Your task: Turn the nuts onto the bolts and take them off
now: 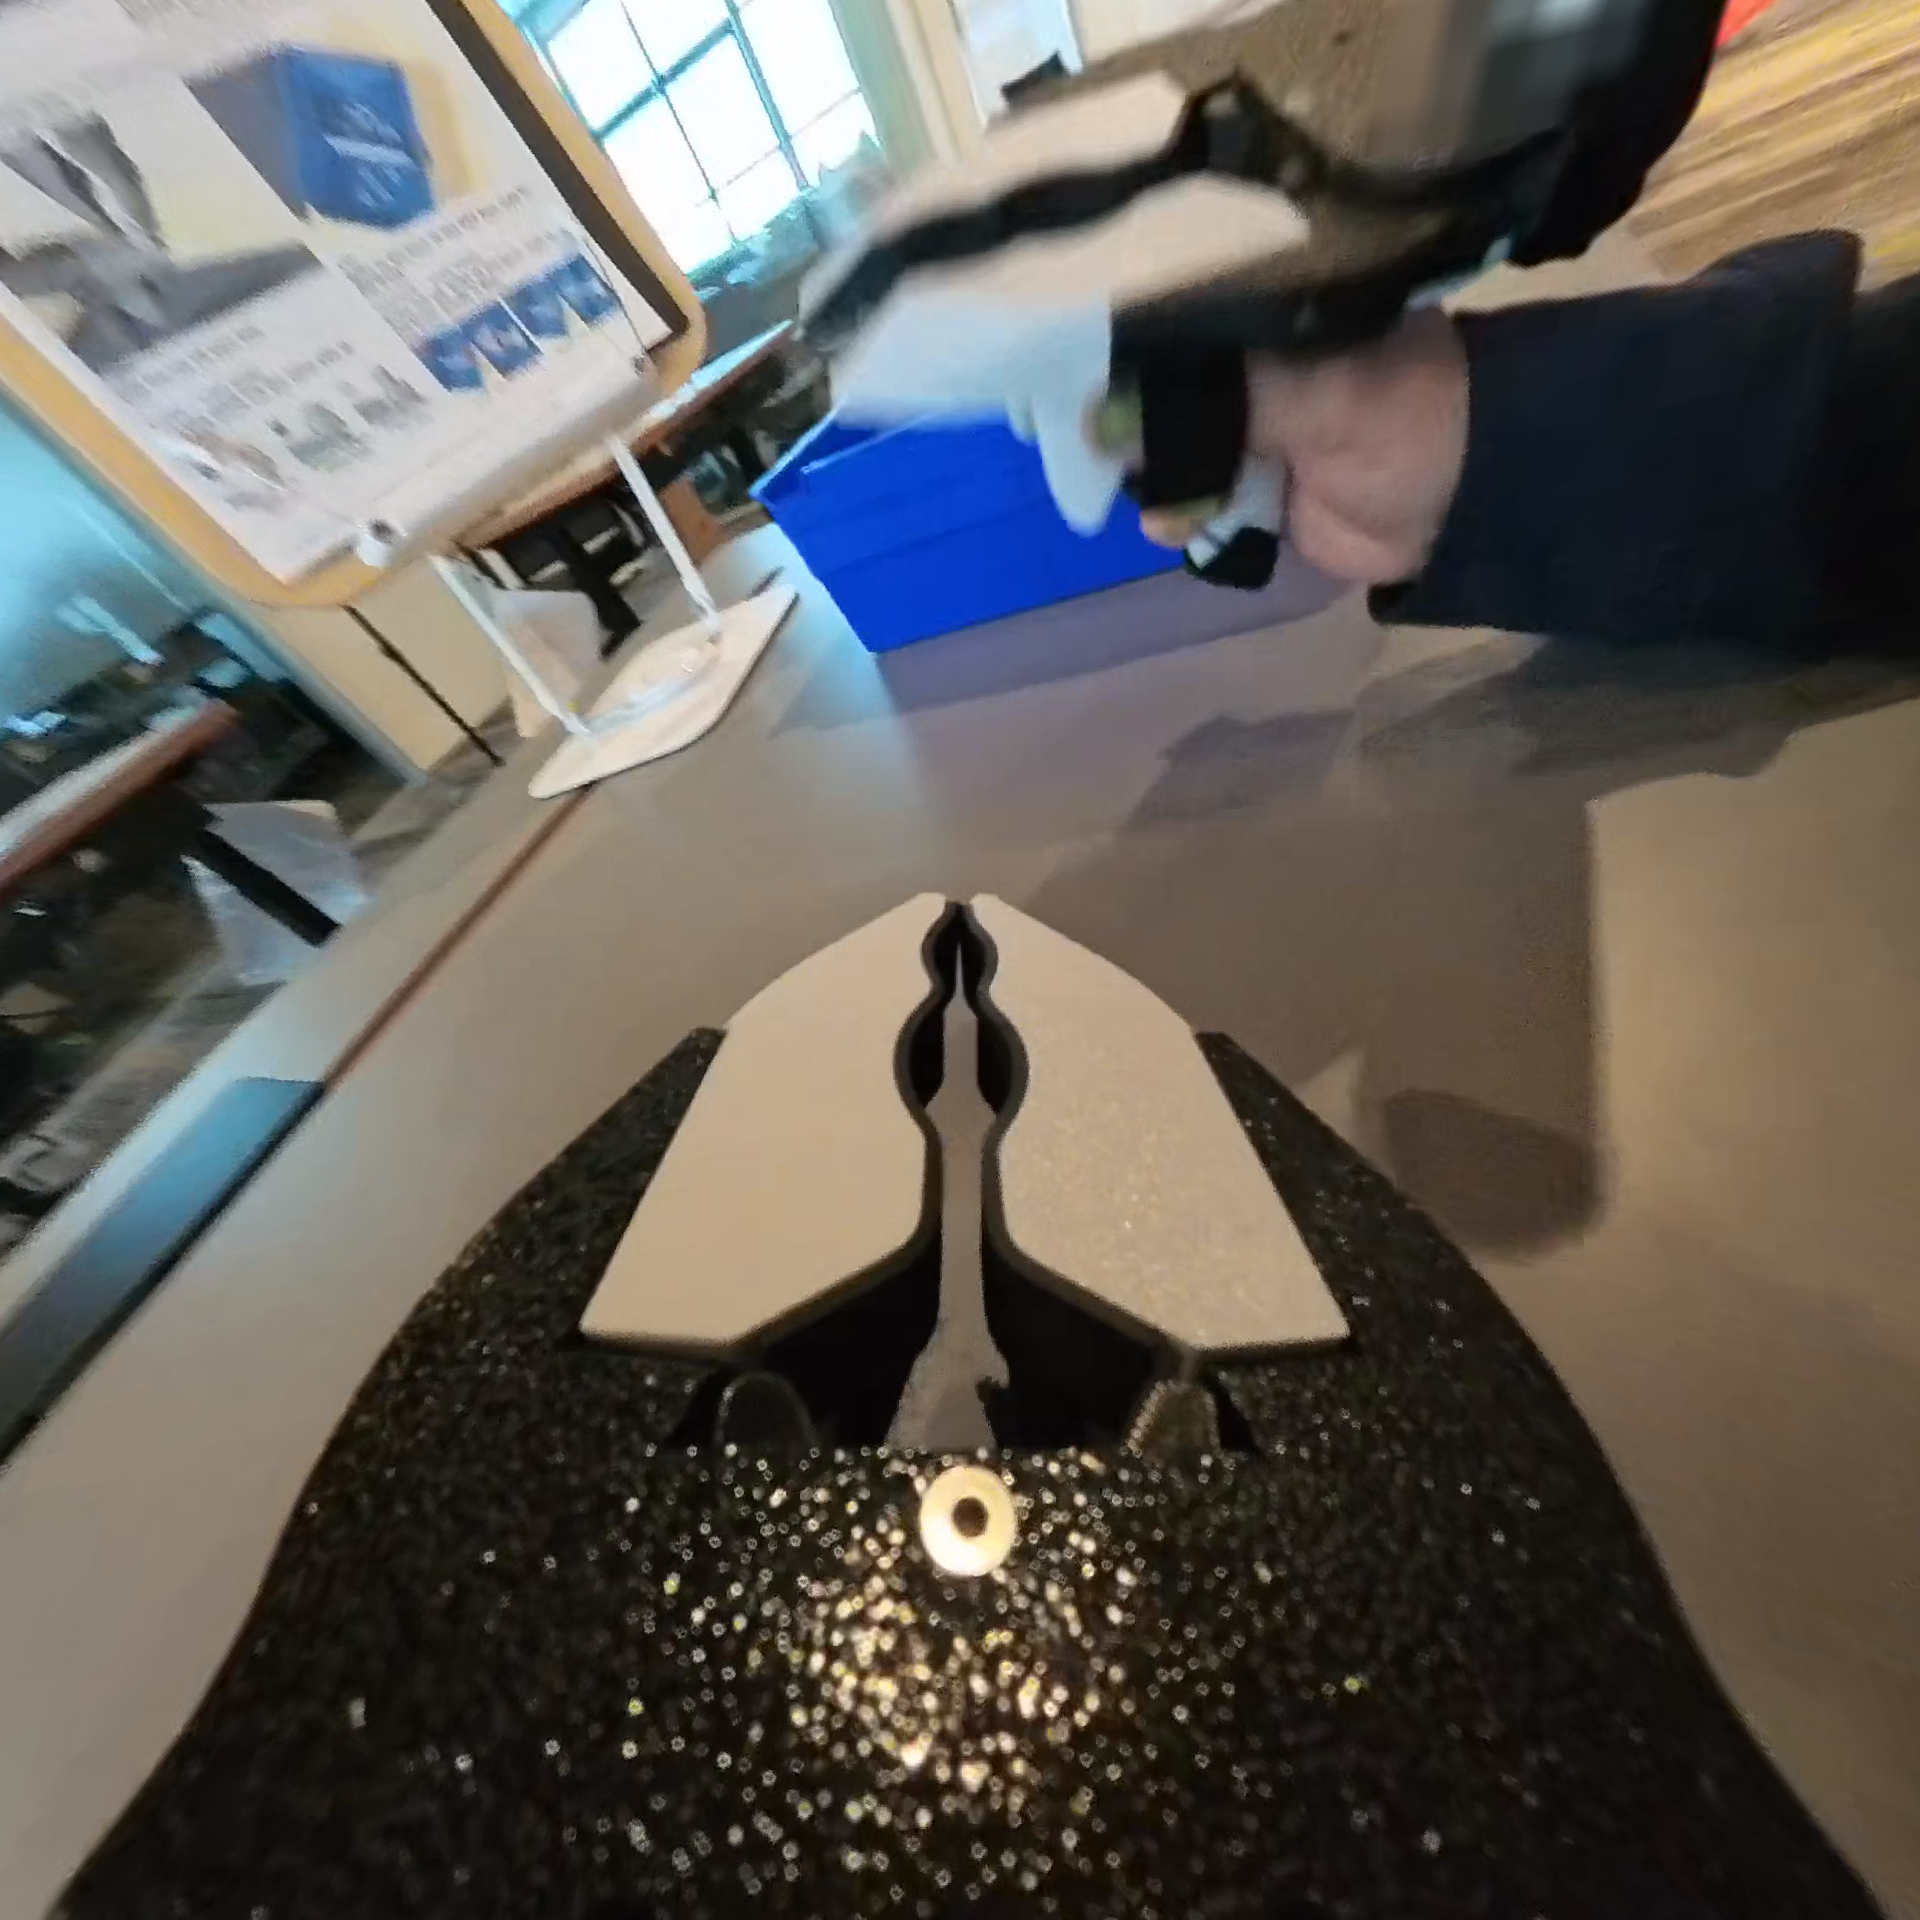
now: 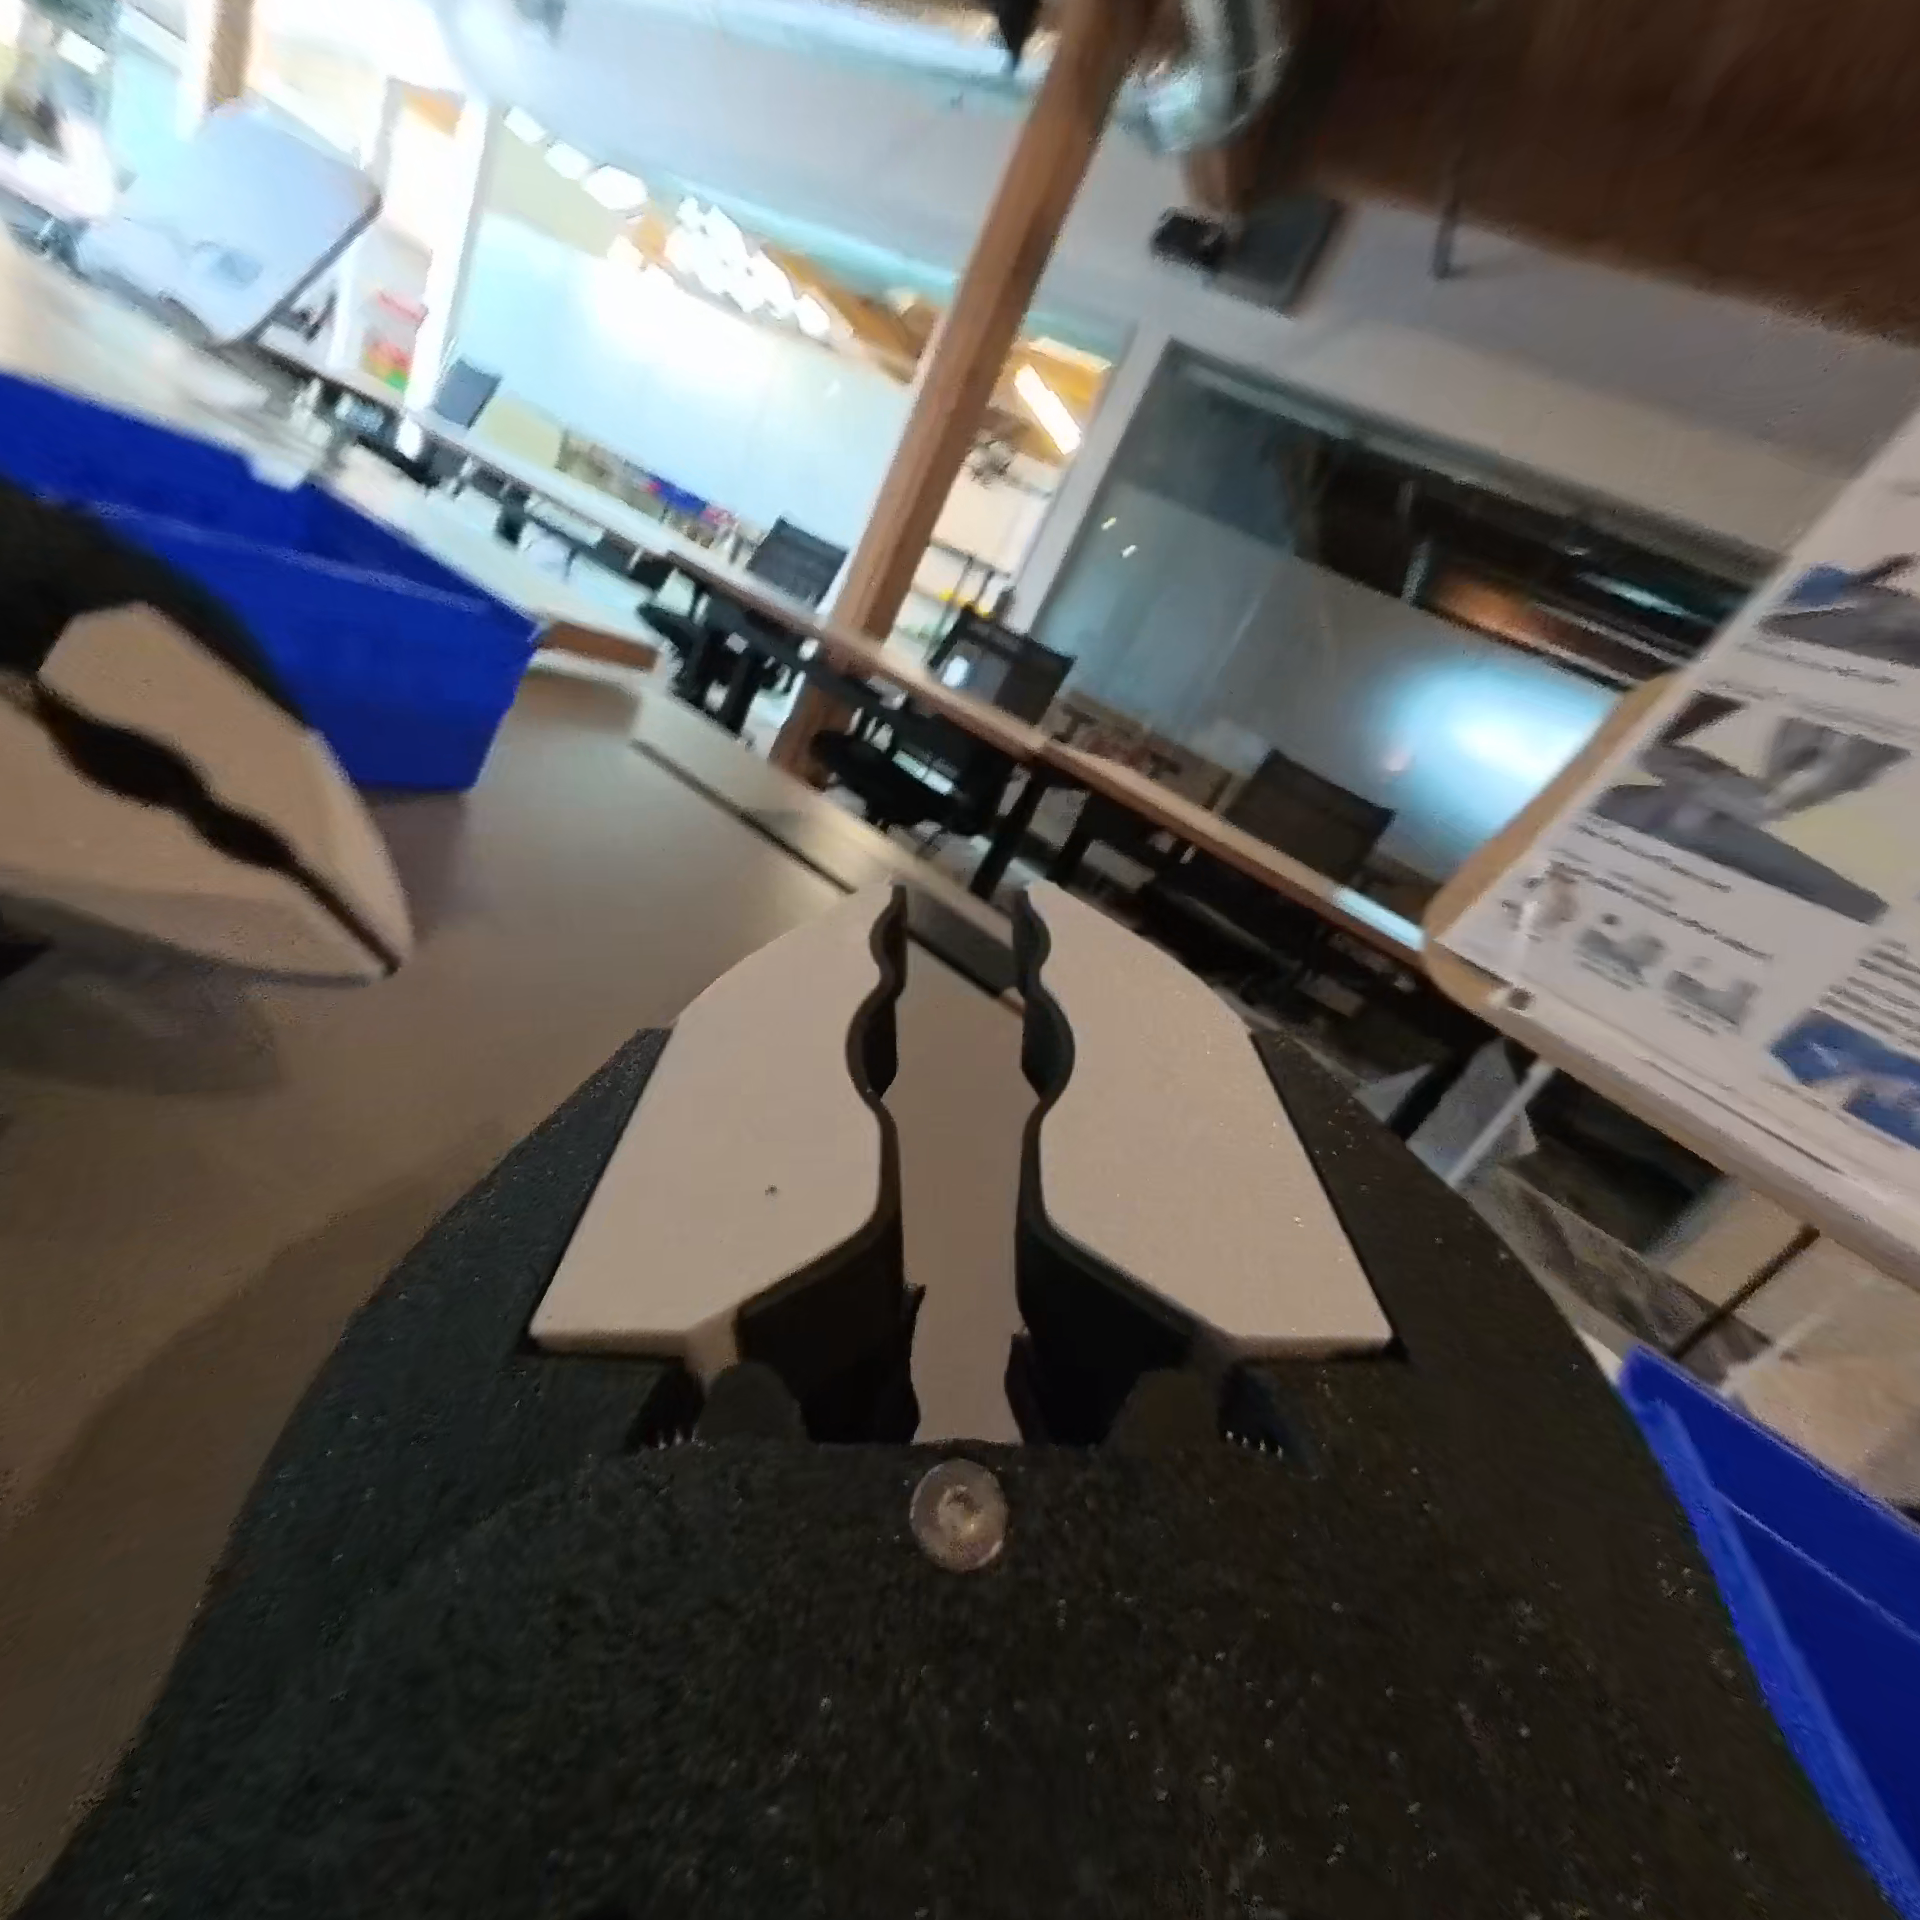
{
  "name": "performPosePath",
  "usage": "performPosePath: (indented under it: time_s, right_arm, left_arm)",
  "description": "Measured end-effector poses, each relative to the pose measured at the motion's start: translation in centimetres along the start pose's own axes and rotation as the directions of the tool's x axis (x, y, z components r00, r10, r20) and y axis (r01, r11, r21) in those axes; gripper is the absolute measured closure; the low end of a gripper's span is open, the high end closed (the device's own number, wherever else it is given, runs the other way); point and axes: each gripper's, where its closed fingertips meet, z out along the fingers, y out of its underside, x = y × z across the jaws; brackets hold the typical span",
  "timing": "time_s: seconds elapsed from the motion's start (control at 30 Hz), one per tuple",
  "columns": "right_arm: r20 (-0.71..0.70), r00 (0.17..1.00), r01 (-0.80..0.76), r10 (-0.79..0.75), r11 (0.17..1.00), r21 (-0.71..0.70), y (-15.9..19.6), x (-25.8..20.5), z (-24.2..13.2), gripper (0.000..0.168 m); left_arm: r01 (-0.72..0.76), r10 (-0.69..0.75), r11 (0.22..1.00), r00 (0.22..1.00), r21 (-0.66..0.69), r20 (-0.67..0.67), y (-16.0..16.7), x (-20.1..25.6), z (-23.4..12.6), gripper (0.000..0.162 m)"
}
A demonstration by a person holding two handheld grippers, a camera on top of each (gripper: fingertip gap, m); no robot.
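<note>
No nuts or bolts show in either view. My left gripper [image 1: 962,916] is shut and empty, its grey fingertips touching, low over the grey table [image 1: 1195,935]. My right gripper [image 2: 961,914] is open and empty, with a gap between its fingers, pointing over the table edge toward the room. The right gripper also shows in the left wrist view [image 1: 831,312], blurred, held high by a hand [image 1: 1351,447] in a dark sleeve. The left gripper shows at the left edge of the right wrist view [image 2: 384,951], its tips together.
A blue bin [image 1: 935,520] stands on the table at the far side, also in the right wrist view [image 2: 343,644]. A second blue bin [image 2: 1787,1538] is at the right. A poster board on a white stand [image 1: 312,312] stands beside the table, also in the right wrist view [image 2: 1714,883]. My right fingertips sit around 12 centimetres from my left ones.
</note>
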Motion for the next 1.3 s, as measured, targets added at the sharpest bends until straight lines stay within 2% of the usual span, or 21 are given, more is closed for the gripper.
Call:
performPosePath:
  time_s: [0.1,0.2,0.3,0.43,0.53,0.7,0.77,0.83,0.93,0.97,1.07,1.17,1.3]
  right_arm:
    - [0.042,0.997,0.073,-0.071,0.996,-0.052,1.1,-1.5,0.6,0.150]
    - [0.054,0.998,-0.008,0.013,0.995,-0.098,1.8,-1.7,0.7,0.144]
    - [0.021,0.992,-0.117,0.121,0.985,-0.123,2.4,-0.5,0.5,0.136]
    - [-0.021,0.947,-0.320,0.320,0.938,-0.133,3.3,1.0,0.1,0.121]
    - [-0.029,0.912,-0.410,0.410,0.904,-0.121,3.8,1.6,-0.1,0.107]
    - [-0.040,0.909,-0.416,0.414,0.905,-0.087,3.4,2.1,-0.3,0.087]
    - [-0.044,0.919,-0.393,0.391,0.915,-0.088,3.4,2.0,-0.3,0.080]
    - [-0.045,0.929,-0.370,0.367,0.925,-0.091,3.4,2.0,-0.3,0.078]
    - [-0.043,0.939,-0.343,0.340,0.935,-0.092,3.3,1.8,-0.3,0.076]
    - [-0.042,0.942,-0.336,0.333,0.937,-0.093,3.2,1.8,-0.2,0.076]
    - [-0.033,0.949,-0.315,0.313,0.945,-0.090,3.0,1.5,-0.2,0.076]
    - [-0.026,0.954,-0.298,0.297,0.950,-0.095,3.0,1.3,-0.3,0.077]
    - [-0.014,0.956,-0.294,0.295,0.950,-0.101,3.1,1.1,-0.2,0.079]
  left_arm:
    - [-0.033,0.035,0.999,0.998,-0.030,0.050,-0.9,-0.3,-0.2,0.162]
    - [-0.029,0.040,0.996,0.988,-0.079,0.147,-1.6,-1.2,-0.6,0.162]
    - [0.046,-0.007,0.989,0.964,-0.141,0.265,-1.8,-2.5,-1.8,0.162]
    - [0.147,-0.095,0.981,0.932,-0.124,0.351,-3.2,-3.7,-4.3,0.123]
    - [0.229,-0.199,0.973,0.896,-0.027,0.396,-5.0,-4.9,-6.8,0.094]
    - [0.275,-0.298,0.953,0.790,0.125,0.537,-7.4,-7.9,-12.4,0.050]
    - [0.252,-0.288,0.957,0.773,0.143,0.565,-7.8,-8.6,-14.1,0.042]
    - [0.285,-0.273,0.955,0.747,0.079,0.607,-6.5,-9.3,-15.4,0.043]
    - [0.398,-0.230,0.912,0.702,-0.103,0.674,-2.3,-10.2,-17.0,0.040]
    - [0.439,-0.207,0.879,0.703,-0.185,0.681,-0.5,-10.2,-17.4,0.046]
    - [0.502,-0.109,0.775,0.704,-0.383,0.702,3.8,-10.3,-19.1,0.080]
    - [0.567,-0.141,0.720,0.685,-0.401,0.715,5.4,-10.3,-19.6,0.094]
    - [0.631,-0.119,0.609,0.672,-0.481,0.731,7.3,-10.1,-20.4,0.097]
